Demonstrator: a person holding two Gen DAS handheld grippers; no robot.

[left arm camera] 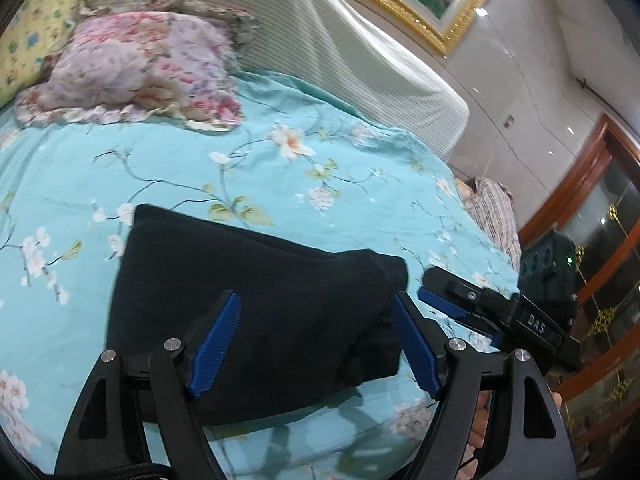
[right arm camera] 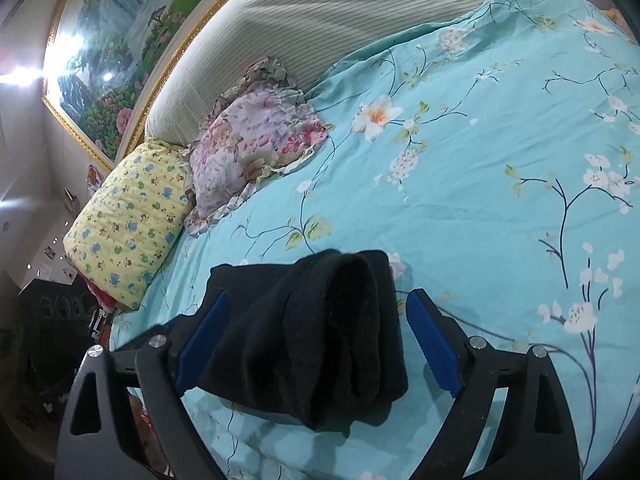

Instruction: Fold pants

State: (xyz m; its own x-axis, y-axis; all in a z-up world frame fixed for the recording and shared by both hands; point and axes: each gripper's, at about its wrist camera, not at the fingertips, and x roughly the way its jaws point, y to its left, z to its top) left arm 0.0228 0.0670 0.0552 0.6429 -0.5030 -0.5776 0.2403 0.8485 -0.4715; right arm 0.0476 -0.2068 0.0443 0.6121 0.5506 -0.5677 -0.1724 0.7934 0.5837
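no basket, no drawer, no box here, just the bed (left arm camera: pixel 248 160) under its turquoise blossom-print cover, and that cover is carrying everything. your black pants (left arm camera: pixel 248 320) lie on the near part of it, folded down into a compact thick bundle, layers stacked on each other, dark and fuzzy-looking. from the right wrist view the pants (right arm camera: pixel 320 340) show a rounded, rolled fold end facing you, with the layers curling inward at the near edge.

your left gripper (left arm camera: pixel 316 344) has its blue-padded fingers spread wide, one over the bundle's top, the other at the bundle's right edge; neither visibly pinches the cloth. it points down at a slant toward the bed.

your right gripper (right arm camera: pixel 316 340) is spread wide too, straddling the bundle's end. the left pad sits right against the cloth, touching or not i cannot tell, and the right pad stands clear with blue cover showing between it and the pants. in the left wrist view your right gripper (left arm camera: pixel 444 306) sits just right of the bundle, low over the cover.

far left, a floral pillow (left arm camera: pixel 132 68) and a yellow patterned pillow (right arm camera: pixel 128 216) rest against the striped headboard (left arm camera: pixel 320 40), a gold-framed painting (right arm camera: pixel 132 40) above.
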